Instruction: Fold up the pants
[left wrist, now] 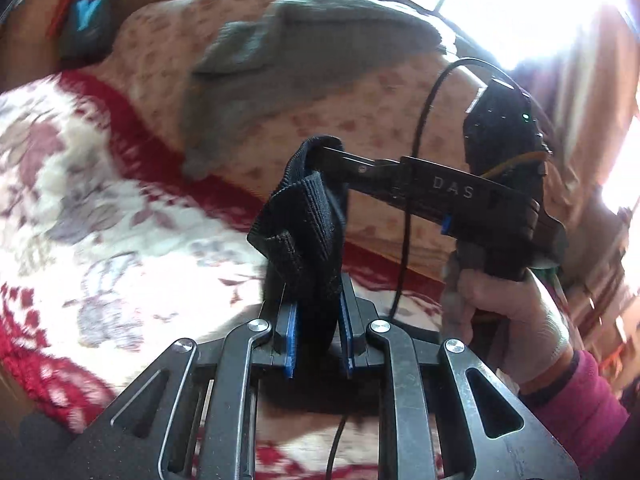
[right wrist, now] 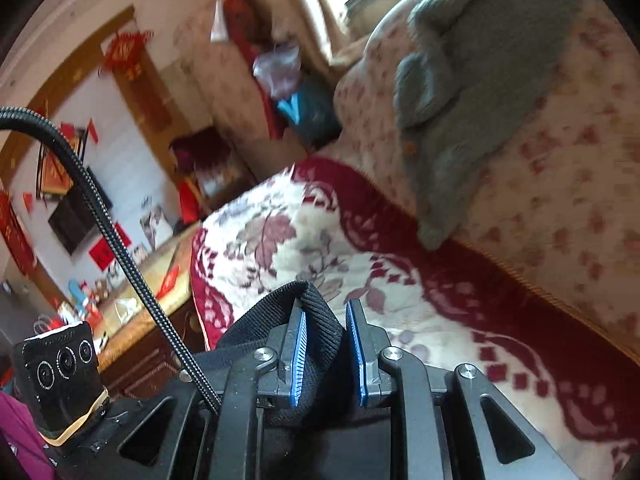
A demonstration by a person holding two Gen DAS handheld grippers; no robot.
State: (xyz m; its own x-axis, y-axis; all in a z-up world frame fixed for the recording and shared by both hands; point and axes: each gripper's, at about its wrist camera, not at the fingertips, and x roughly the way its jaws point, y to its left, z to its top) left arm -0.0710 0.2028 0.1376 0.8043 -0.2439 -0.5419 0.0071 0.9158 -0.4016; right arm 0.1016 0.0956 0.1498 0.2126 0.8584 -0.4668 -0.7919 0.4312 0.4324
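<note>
The black pants (left wrist: 308,232) show as a ribbed elastic waistband bunched up between both grippers, held above the bed. My left gripper (left wrist: 318,308) is shut on this band, its blue pads pressing the cloth. In the left wrist view my right gripper (left wrist: 320,150) reaches in from the right and its fingers are buried in the top of the same band. In the right wrist view my right gripper (right wrist: 326,320) is shut on the pants (right wrist: 320,312), the ribbed band folded between its blue pads. The rest of the pants hangs below, out of sight.
A red and white floral blanket (left wrist: 100,220) covers the bed (right wrist: 460,320). A grey garment (left wrist: 304,56) lies on a pink flowered quilt pile (right wrist: 560,184) behind it. A wooden cabinet (right wrist: 136,320) with clutter stands at the left. A black cable (left wrist: 416,168) hangs near the right hand.
</note>
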